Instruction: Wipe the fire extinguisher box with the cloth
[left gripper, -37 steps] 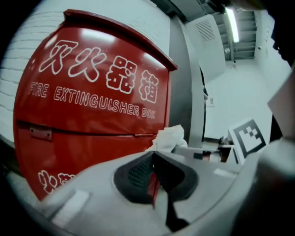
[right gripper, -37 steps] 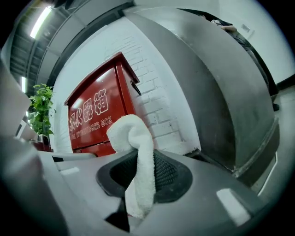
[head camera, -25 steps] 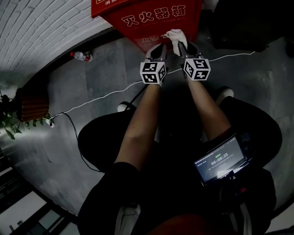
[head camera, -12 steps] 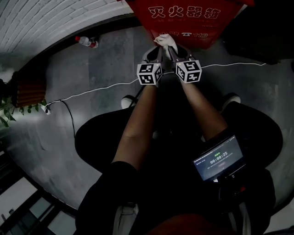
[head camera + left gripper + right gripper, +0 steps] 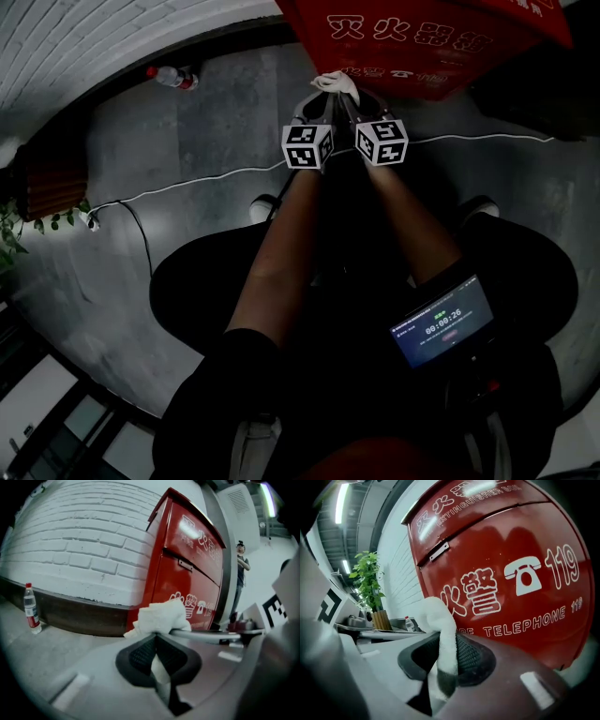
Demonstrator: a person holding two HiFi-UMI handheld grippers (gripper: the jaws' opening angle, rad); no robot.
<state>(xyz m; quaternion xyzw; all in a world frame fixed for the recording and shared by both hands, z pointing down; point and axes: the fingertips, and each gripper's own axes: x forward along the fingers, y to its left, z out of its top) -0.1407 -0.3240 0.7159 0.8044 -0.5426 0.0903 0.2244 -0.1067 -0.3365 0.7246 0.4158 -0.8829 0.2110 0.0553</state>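
The red fire extinguisher box (image 5: pixel 422 42) stands against the white brick wall, with white lettering on its front (image 5: pixel 511 583) and side (image 5: pixel 187 583). A white cloth (image 5: pixel 335 82) is bunched between both grippers, just in front of the box's lower front. My left gripper (image 5: pixel 322 101) is shut on the cloth (image 5: pixel 161 618), which sticks out past its tips. My right gripper (image 5: pixel 349 101) is shut on the same cloth (image 5: pixel 440 620), which hangs between its pads. Both grippers sit side by side, tips close together.
A plastic bottle (image 5: pixel 169 75) stands by the wall to the left. A white cable (image 5: pixel 187 186) runs across the grey floor. A potted plant (image 5: pixel 370 588) stands at the far left. A person (image 5: pixel 241 583) stands beyond the box. A device with a screen (image 5: pixel 442 323) is at my waist.
Both grippers, holding the cloth together, have shifted slightly; the view has moved so the box now sits further right and higher in the head view.
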